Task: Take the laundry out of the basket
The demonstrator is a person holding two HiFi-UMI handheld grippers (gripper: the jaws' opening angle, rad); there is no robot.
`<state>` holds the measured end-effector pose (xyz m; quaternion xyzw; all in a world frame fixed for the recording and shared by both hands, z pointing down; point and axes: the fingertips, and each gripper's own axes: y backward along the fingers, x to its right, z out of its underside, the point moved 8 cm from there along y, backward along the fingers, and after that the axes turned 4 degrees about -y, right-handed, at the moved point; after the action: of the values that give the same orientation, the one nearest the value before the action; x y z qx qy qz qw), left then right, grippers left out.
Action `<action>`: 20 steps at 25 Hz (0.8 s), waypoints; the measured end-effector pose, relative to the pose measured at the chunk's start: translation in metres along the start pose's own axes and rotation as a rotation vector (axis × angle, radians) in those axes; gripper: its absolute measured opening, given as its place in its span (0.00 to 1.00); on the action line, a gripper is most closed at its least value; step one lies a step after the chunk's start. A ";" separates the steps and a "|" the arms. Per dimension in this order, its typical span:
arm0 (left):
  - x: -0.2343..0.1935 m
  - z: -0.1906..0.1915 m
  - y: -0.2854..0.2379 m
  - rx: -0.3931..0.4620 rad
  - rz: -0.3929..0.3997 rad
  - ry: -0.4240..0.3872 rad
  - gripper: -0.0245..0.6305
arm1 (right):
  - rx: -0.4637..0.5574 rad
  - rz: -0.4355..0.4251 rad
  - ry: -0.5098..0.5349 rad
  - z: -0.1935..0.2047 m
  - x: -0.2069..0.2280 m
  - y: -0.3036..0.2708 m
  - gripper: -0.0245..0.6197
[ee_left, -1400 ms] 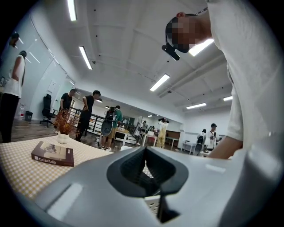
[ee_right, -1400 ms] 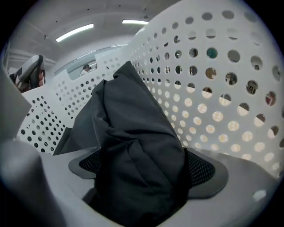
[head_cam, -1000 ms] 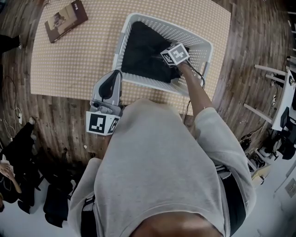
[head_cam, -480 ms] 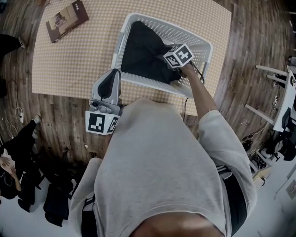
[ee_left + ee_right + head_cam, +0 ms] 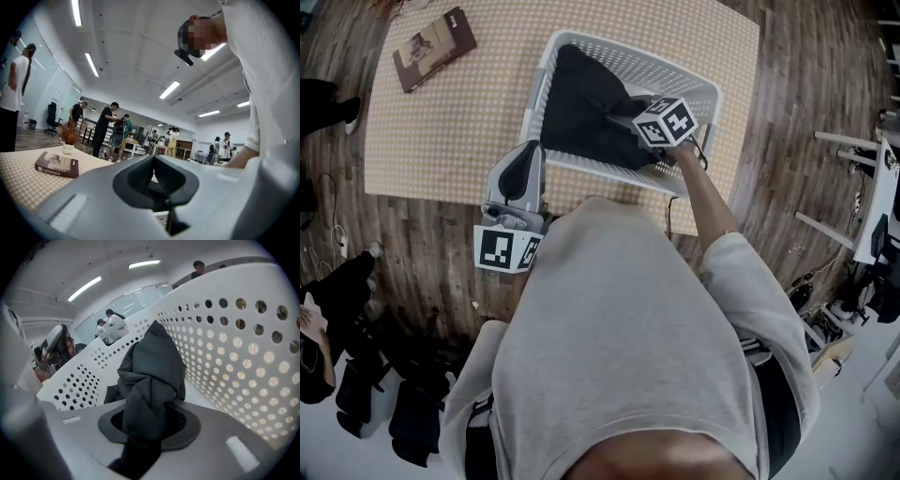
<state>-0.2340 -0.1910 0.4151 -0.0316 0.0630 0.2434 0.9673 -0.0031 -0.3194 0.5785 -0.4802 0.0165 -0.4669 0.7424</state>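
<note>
- The dark garment point(image 5: 586, 108) covers much of the basket point(image 5: 698, 82) floor, upper centre.
- In the head view, the marker cube point(image 5: 666, 122) hides the fingers of the right gripper point(image 5: 149, 425).

floor point(image 5: 422, 234): dark wood planks | rug point(image 5: 441, 131): beige, dotted, book point(image 5: 434, 47) near one corner | ceiling point(image 5: 131, 42): white, strip lights point(image 5: 169, 89) | far wall: office chair point(image 5: 51, 119)

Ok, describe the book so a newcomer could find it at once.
A tan checked mat lies on the wood floor, with a white laundry basket on its right half. The book lies flat near the mat's far left corner, well apart from the basket: brown cover, the only flat rectangular thing there.
</note>
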 end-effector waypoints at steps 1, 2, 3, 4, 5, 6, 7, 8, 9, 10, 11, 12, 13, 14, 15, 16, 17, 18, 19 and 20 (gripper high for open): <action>0.001 0.000 0.001 0.001 0.000 -0.001 0.05 | 0.017 -0.004 0.003 -0.001 -0.003 0.004 0.23; 0.002 0.000 0.003 0.001 -0.001 -0.002 0.05 | 0.035 -0.006 0.005 -0.003 -0.006 0.007 0.23; 0.003 0.000 0.004 0.002 -0.001 -0.003 0.05 | 0.055 -0.008 0.007 -0.005 -0.008 0.011 0.23; 0.003 0.000 0.005 0.002 0.000 -0.005 0.05 | 0.079 -0.011 0.006 -0.007 -0.011 0.014 0.23; 0.005 0.000 0.006 0.002 0.001 -0.008 0.05 | 0.104 -0.015 0.003 -0.009 -0.014 0.018 0.23; 0.007 0.000 0.007 0.002 0.004 -0.010 0.05 | 0.129 -0.018 0.001 -0.011 -0.017 0.021 0.22; 0.009 -0.001 0.008 0.004 0.007 -0.012 0.05 | 0.152 -0.021 0.000 -0.013 -0.019 0.025 0.22; 0.012 -0.002 0.008 0.006 0.011 -0.015 0.05 | 0.169 -0.025 0.001 -0.014 -0.021 0.028 0.21; 0.014 -0.003 0.008 0.008 0.014 -0.018 0.05 | 0.178 -0.032 0.003 -0.015 -0.023 0.030 0.20; 0.017 -0.004 0.009 0.012 0.016 -0.022 0.05 | 0.181 -0.040 0.004 -0.015 -0.024 0.031 0.20; 0.019 -0.005 0.009 0.016 0.017 -0.026 0.05 | 0.178 -0.052 0.002 -0.015 -0.024 0.031 0.20; 0.022 -0.005 0.010 0.018 0.016 -0.030 0.05 | 0.172 -0.067 -0.003 -0.013 -0.024 0.029 0.19; 0.024 -0.006 0.011 0.020 0.015 -0.035 0.05 | 0.167 -0.084 -0.012 -0.012 -0.024 0.027 0.19; 0.027 -0.007 0.011 0.022 0.013 -0.039 0.05 | 0.166 -0.102 -0.021 -0.010 -0.024 0.026 0.19; 0.029 -0.008 0.012 0.024 0.011 -0.043 0.05 | 0.168 -0.119 -0.028 -0.009 -0.025 0.026 0.19; 0.031 -0.010 0.014 0.028 0.009 -0.046 0.05 | 0.174 -0.135 -0.031 -0.009 -0.027 0.027 0.19; 0.031 -0.011 0.015 0.031 0.005 -0.049 0.05 | 0.184 -0.149 -0.031 -0.011 -0.028 0.029 0.19; 0.032 -0.013 0.016 0.035 0.000 -0.053 0.05 | 0.198 -0.165 -0.032 -0.013 -0.031 0.032 0.19; 0.032 -0.014 0.017 0.039 -0.005 -0.055 0.05 | 0.216 -0.185 -0.032 -0.016 -0.034 0.036 0.18; 0.033 -0.015 0.018 0.043 -0.009 -0.057 0.05 | 0.240 -0.206 -0.035 -0.019 -0.036 0.040 0.18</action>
<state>-0.2153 -0.1610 0.3953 -0.0040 0.0407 0.2382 0.9703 -0.0052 -0.3025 0.5239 -0.3951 -0.1015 -0.5308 0.7429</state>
